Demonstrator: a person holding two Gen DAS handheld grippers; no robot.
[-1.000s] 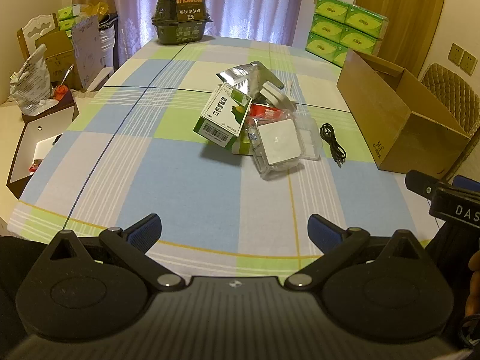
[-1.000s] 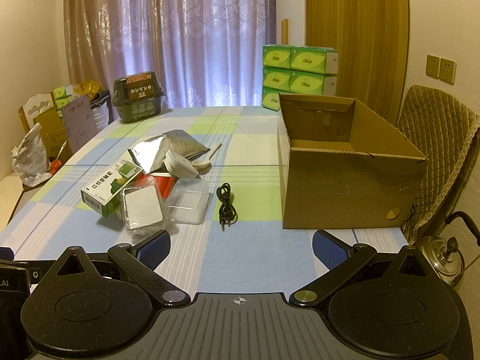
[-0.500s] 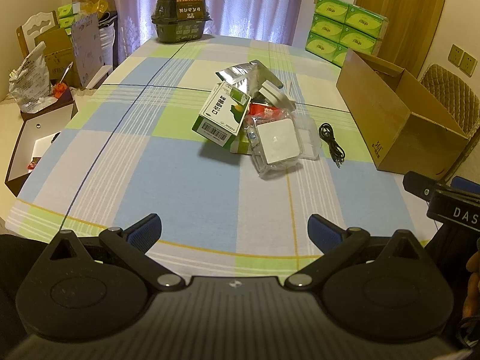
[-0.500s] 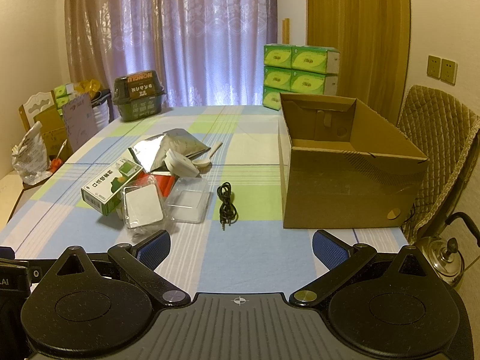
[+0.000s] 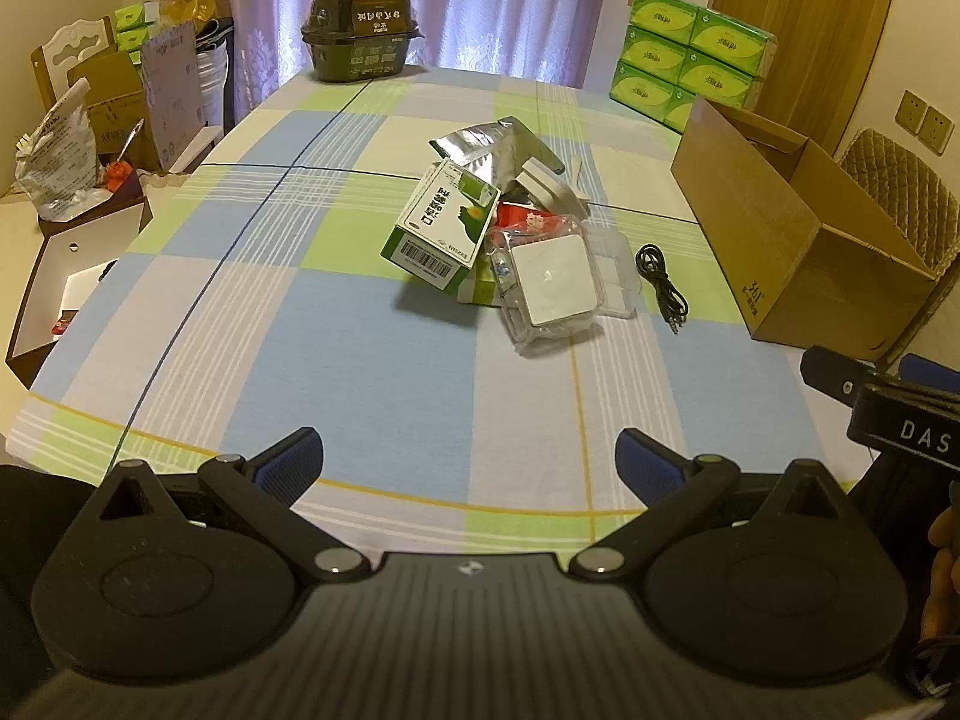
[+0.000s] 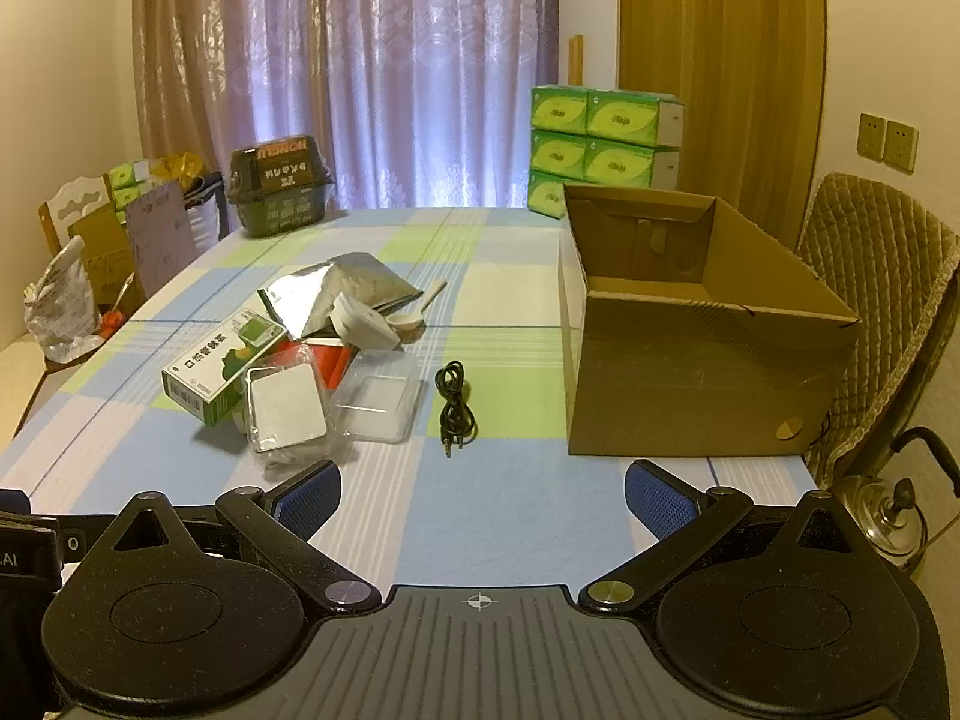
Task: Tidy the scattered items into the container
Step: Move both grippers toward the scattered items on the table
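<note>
Left gripper point(image 5: 468, 459): jaws wide apart, holding nothing, above the near table edge.
Right gripper point(image 6: 480, 495): jaws wide apart, holding nothing.
Pile point(image 6: 288, 360): green box, foil bag, clear cases, at 11 o'clock of the right gripper.
Cable point(image 6: 456, 405): coiled, at 12 o'clock, between pile and carton.
Carton point(image 6: 690, 384): open, upright, at 1 o'clock.
Table point(image 5: 336, 330): checked cloth.
</note>
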